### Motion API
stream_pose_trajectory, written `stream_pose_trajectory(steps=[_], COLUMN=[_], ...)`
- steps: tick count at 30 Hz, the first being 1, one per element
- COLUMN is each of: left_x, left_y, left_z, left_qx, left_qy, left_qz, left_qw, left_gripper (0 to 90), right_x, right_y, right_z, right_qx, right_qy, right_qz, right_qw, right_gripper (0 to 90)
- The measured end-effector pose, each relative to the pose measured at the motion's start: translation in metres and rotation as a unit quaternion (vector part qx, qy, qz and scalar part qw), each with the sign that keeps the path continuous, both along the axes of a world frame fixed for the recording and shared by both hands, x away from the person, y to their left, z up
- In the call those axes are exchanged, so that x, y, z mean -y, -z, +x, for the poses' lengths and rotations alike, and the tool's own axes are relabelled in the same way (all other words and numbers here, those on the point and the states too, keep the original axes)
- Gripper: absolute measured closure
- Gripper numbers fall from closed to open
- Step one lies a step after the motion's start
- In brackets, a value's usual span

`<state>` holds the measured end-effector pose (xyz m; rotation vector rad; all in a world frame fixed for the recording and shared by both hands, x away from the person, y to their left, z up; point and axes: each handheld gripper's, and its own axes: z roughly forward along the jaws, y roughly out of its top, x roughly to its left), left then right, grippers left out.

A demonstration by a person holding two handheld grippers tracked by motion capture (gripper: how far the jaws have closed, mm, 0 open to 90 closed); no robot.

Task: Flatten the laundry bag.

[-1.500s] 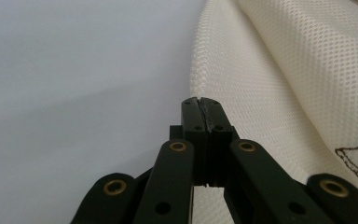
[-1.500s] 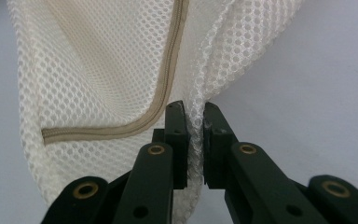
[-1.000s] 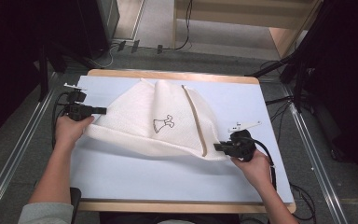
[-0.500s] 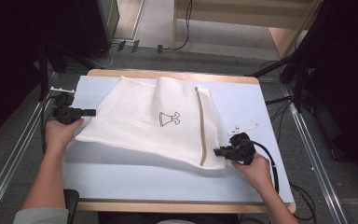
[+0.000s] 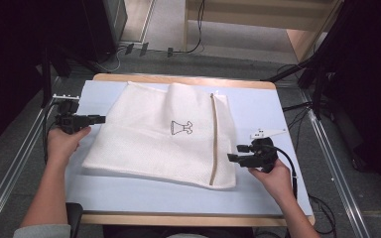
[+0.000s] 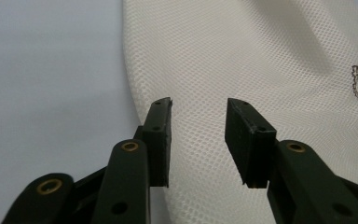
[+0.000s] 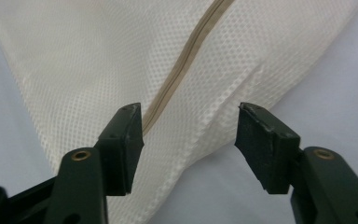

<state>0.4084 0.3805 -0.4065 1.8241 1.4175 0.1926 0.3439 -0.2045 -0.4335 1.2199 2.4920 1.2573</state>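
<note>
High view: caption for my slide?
White mesh bag flat on table, left hand-held gripper and right hand-held gripper open at its edges.

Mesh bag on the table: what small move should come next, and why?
Probably draw both grippers back from the mesh bag. It lies spread flat on the table, and the jaws of the left gripper and right gripper have just been opening, with the bag's edges below them, pressed by neither.
</note>
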Motion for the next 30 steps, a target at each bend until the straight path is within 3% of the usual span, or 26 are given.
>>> stream_pose_trajectory(steps=[3,6,9,13,15,20,22,30], left_x=[0.004,0.011,0.018,0.023,0.028,0.036,0.042,0.046], left_y=[-0.004,-0.005,-0.005,-0.005,-0.004,-0.002,0.001,0.007], left_z=[-0.008,-0.018,-0.027,-0.037,-0.046,-0.057,-0.065,-0.073], left_qx=[0.001,0.003,0.007,0.013,0.013,0.012,0.01,0.005], left_qy=[0.006,0.012,0.018,0.021,0.019,0.021,0.025,0.026], left_qz=[0.002,0.004,0.01,0.01,0.018,0.023,0.027,0.03], left_qw=[1.0,0.9999,0.9998,0.9996,0.9996,0.9994,0.9993,0.9992], left_gripper=[53.6,51.5,49.0,47.1,47.1,47.1,47.1,47.0], right_x=[0.005,-0.002,-0.01,-0.016,-0.021,-0.024,-0.023,-0.024], right_y=[-0.005,-0.004,-0.001,-0.001,-0.002,-0.001,0.002,0.016], right_z=[0.008,0.018,0.028,0.039,0.05,0.069,0.087,0.127], right_qx=[0.033,0.054,0.051,0.063,0.068,0.065,0.067,0.052], right_qy=[0.013,0.011,0.01,0.01,0.007,0.021,0.035,0.062], right_qz=[0.017,0.016,0.006,-0.003,-0.014,-0.03,-0.036,-0.049], right_qw=[0.9992,0.9983,0.9986,0.9979,0.9976,0.9972,0.9964,0.9956], right_gripper=[40.2,41.3,41.4,43.3,49.8,52.3,53.9,53.0])
